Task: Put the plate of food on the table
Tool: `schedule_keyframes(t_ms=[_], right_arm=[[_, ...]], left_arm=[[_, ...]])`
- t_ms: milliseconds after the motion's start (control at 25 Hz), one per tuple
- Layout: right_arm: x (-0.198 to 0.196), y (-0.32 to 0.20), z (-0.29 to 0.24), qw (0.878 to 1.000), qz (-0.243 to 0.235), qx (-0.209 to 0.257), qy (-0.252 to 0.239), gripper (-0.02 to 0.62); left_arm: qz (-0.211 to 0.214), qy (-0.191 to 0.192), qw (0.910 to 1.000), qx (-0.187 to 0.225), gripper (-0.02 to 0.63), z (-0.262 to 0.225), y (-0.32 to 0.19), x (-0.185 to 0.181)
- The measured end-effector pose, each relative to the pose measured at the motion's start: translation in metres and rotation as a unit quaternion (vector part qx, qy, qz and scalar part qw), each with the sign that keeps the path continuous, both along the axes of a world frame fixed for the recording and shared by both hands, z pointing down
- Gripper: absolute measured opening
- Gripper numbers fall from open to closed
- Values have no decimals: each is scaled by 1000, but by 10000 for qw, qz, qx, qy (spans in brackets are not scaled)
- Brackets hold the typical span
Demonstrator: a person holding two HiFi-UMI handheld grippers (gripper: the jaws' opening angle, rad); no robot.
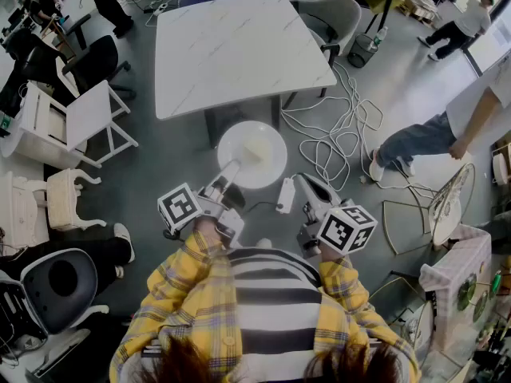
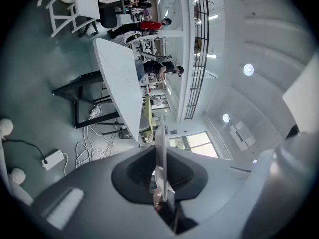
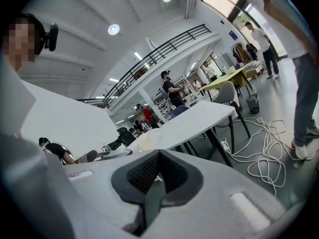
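Note:
I see a white round plate (image 1: 254, 159) with a pale piece of food (image 1: 257, 146) hanging over the grey floor, just short of the white marble table (image 1: 239, 50). My left gripper (image 1: 230, 171) is shut on the plate's near left rim. In the left gripper view the plate (image 2: 161, 143) shows edge-on between the pads of that gripper (image 2: 161, 176), and the table (image 2: 119, 78) lies ahead. My right gripper (image 1: 304, 183) hovers to the right of the plate, shut and empty. From the right gripper (image 3: 157, 171) the plate (image 3: 144, 141) appears at the left, in front of the table (image 3: 199, 118).
White cables (image 1: 339, 134) and a power strip (image 1: 285, 195) lie on the floor right of the plate. Grey chairs (image 1: 335, 18) stand by the table. Small white tables (image 1: 84, 118) are at the left. A person (image 1: 431, 134) walks at the right, beside a floor fan (image 1: 447, 202).

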State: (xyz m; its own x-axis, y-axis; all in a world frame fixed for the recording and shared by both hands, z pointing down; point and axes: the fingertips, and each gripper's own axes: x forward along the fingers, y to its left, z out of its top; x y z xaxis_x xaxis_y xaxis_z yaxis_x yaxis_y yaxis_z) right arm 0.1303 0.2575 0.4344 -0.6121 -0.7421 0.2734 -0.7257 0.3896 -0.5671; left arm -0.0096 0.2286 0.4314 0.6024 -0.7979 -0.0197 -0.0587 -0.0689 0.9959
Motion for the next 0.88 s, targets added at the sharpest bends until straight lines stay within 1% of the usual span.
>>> schedule_keyframes(t_ms=[600, 880], right_arm=[[-8, 2, -3, 10000, -64, 60, 47, -3], [-15, 6, -8, 9997, -115, 192, -134, -3]], left_arm=[[-59, 72, 10000, -4, 12, -1, 3, -7], [-87, 45, 9999, -49, 12, 5, 7, -11]])
